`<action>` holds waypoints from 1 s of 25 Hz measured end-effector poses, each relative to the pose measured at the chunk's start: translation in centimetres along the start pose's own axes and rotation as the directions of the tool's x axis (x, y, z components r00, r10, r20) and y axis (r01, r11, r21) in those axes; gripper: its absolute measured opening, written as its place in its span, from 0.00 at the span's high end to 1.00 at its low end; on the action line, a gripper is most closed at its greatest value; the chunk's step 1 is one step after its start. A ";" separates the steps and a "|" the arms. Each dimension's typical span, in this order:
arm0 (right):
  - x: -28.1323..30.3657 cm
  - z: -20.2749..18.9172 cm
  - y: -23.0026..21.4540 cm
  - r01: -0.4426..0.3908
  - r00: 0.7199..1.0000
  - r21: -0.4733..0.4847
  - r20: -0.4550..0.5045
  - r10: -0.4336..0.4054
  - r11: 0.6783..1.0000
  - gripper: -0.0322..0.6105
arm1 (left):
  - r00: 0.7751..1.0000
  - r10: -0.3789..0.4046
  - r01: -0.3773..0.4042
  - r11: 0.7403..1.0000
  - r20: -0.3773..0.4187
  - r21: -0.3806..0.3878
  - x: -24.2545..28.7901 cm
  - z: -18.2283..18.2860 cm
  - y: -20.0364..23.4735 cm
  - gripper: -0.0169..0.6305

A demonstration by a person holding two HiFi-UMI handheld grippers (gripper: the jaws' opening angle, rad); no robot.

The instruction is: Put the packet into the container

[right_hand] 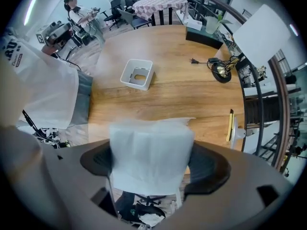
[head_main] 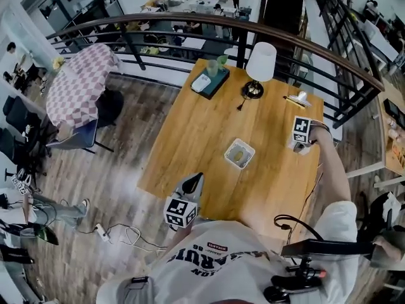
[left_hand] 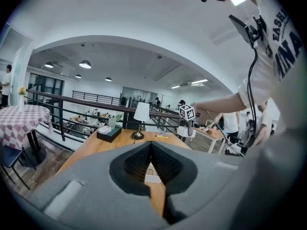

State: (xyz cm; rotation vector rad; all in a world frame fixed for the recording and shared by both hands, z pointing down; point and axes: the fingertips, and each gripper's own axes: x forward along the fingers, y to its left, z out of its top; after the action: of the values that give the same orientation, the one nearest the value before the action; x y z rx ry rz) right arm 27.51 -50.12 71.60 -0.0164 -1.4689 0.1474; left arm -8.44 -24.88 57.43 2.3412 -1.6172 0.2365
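Big wooden table (head_main: 190,128) here, white container (head_main: 239,154) sitting out on it. Table lamp (head_main: 259,65) stands beyond the container, by the railing. Left gripper (head_main: 197,178) hovers on the person's side of the container, well short of it, jaws pressed together with nothing in them. Right gripper (head_main: 301,148) hangs off to the container's right, pointing down, jaws spread wide and clamped on the white packet (right_hand: 148,152), which is up in the air, well apart from the container
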 end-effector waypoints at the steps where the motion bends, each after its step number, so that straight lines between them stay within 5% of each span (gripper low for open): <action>1: -0.9 -0.1 0.1 0.005 1.000 0.007 0.004 -0.005 1.000 0.27 | 1.000 -0.006 0.006 1.000 0.000 0.002 0.0 0.0 -0.1 0.98; 13: -9.4 -0.9 4.3 0.025 1.000 -0.014 0.007 -0.025 1.000 0.27 | 0.996 -0.093 0.093 0.995 -0.009 0.031 -0.4 -1.1 -2.3 0.97; 25: -15.0 0.3 7.7 0.163 0.985 -0.311 -0.007 -0.174 0.936 0.27 | 0.996 -0.090 0.090 0.995 -0.018 0.040 -1.8 -1.9 -2.1 0.97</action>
State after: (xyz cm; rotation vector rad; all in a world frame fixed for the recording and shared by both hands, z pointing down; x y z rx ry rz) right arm 25.13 -44.15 56.00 -0.1467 -1.4394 -0.2235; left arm -7.06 -21.95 58.39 2.4292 -1.5090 0.2703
